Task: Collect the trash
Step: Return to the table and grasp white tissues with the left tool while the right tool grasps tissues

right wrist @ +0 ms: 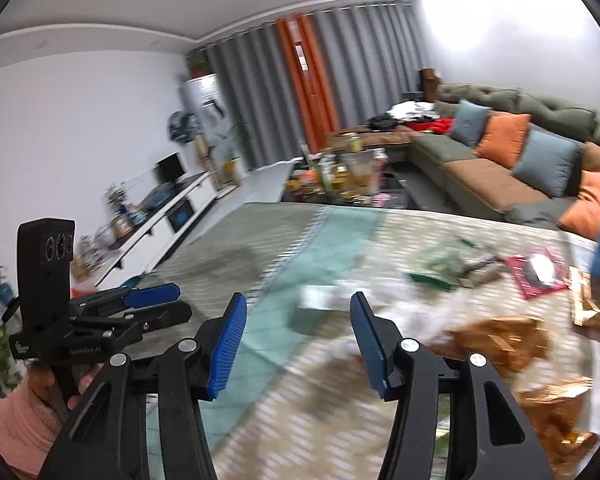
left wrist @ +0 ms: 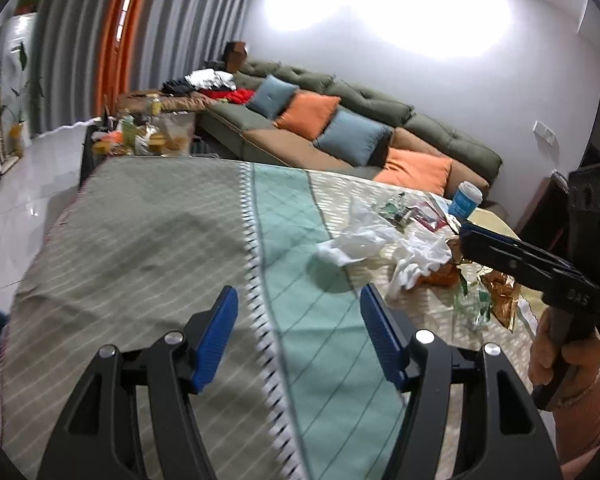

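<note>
Left wrist view, near to far. Item one: left gripper [left wrist: 297, 334], black frame with blue ribbed pads, jaws spread with nothing between them, only the striped grey-green and teal quilted table cover [left wrist: 139, 240] beneath. Item two: crumpled white plastic film and tissue [left wrist: 364, 240] at one o'clock from this claw, lying on the cover past the teal band. Item three: torn copper-gold foil wrappers [left wrist: 500, 296] at two o'clock, just beside the white tissue. Item four: right gripper [left wrist: 466, 236], entering from three o'clock, its tips over the wrapper heap; a hand in a pink sleeve [left wrist: 560, 360] holds it. Item five: blue-and-white paper cup [left wrist: 466, 198], upright, farther out at one o'clock. Item six: olive and brown sofa with orange and blue cushions [left wrist: 340, 128] at twelve o'clock, well apart.

Right wrist view, blurred. Right gripper [right wrist: 297, 338] has jaws spread, holding nothing; white tissue [right wrist: 404, 312] lies just ahead at one o'clock, copper-gold wrappers [right wrist: 500, 340] at two to three o'clock. Left gripper [right wrist: 151, 300] sits at nine o'clock, over bare cover.

Judgement: the trash heap lies to the right of both claws and runs roughly away from the viewer toward the cup; the right claw is the nearer and better placed for the coming pick. No trash is yet collected.
</note>
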Action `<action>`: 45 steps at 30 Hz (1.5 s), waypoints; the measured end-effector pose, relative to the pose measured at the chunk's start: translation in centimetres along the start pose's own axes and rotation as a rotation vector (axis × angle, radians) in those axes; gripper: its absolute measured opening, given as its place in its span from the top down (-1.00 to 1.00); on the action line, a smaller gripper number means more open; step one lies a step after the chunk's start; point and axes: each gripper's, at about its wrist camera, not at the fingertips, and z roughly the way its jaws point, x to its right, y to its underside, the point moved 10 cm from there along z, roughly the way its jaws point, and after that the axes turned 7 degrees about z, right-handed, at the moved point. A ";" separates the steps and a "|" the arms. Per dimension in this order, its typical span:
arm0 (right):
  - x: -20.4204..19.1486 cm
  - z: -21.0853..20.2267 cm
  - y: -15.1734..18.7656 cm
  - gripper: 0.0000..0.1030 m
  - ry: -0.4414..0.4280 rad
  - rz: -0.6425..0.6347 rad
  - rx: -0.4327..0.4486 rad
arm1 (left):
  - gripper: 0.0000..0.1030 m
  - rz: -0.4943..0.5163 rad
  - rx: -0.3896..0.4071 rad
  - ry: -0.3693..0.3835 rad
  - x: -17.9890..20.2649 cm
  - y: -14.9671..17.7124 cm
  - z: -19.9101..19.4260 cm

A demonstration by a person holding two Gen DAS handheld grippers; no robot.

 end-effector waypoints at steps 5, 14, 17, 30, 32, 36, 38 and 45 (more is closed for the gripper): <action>3.1 -0.7 -0.1 -0.06 0.045 0.030 0.014 | -0.25 0.020 -0.059 0.026 1.6 -1.0 3.6; 6.1 -0.1 0.9 -0.06 0.070 0.070 -0.012 | -0.25 0.007 -0.172 0.055 3.5 -1.9 10.0; 6.5 -0.2 1.3 -0.06 0.069 0.078 -0.020 | -0.25 -0.004 -0.205 0.059 3.6 -1.9 11.5; 6.6 1.7 2.1 -0.06 0.047 0.105 -0.058 | 0.58 -0.034 -0.253 0.091 4.4 -2.1 14.2; 6.9 2.0 2.3 -0.06 0.051 0.114 -0.068 | 0.67 -0.024 -0.248 0.086 4.5 -2.0 14.1; 7.1 2.6 2.4 0.10 0.056 0.123 -0.079 | 0.78 -0.032 -0.234 0.097 4.5 -1.9 13.6; 7.3 2.8 2.4 0.25 0.057 0.128 -0.084 | 0.79 -0.027 -0.222 0.093 4.3 -1.8 13.1; 7.6 2.8 2.4 0.83 0.055 0.138 -0.083 | 0.81 -0.041 -0.175 0.110 3.6 -1.9 10.5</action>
